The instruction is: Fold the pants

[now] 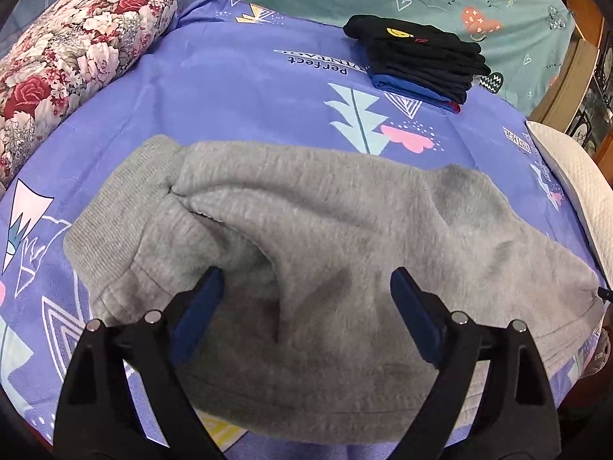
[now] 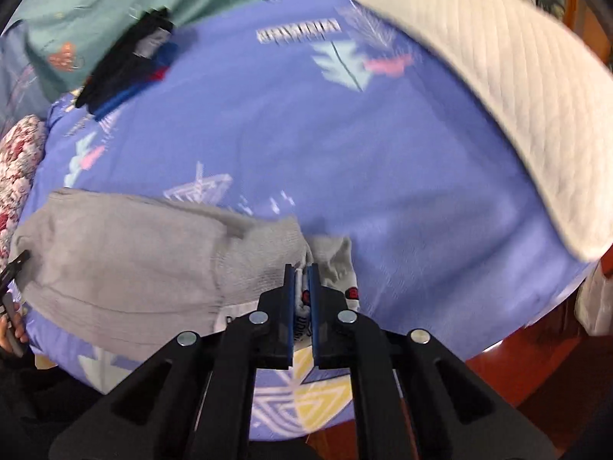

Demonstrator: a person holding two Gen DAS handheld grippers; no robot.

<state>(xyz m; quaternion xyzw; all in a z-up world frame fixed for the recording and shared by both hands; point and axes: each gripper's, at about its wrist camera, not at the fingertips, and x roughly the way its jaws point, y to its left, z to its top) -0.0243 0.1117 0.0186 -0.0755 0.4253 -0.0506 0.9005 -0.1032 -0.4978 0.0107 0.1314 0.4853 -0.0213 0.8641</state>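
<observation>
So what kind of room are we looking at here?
Most likely a bedroom: the grey pants lie on a bed with a purple printed bedsheet, a floral pillow at one side and a stack of folded dark clothes further back.

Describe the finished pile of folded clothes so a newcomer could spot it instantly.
Start from the purple patterned bedspread covering the bed. At its far edge, beyond the grey pants under the open left gripper, sits a stack of folded clothes. It is black with a yellow smiley, on a blue bottom layer.
</observation>
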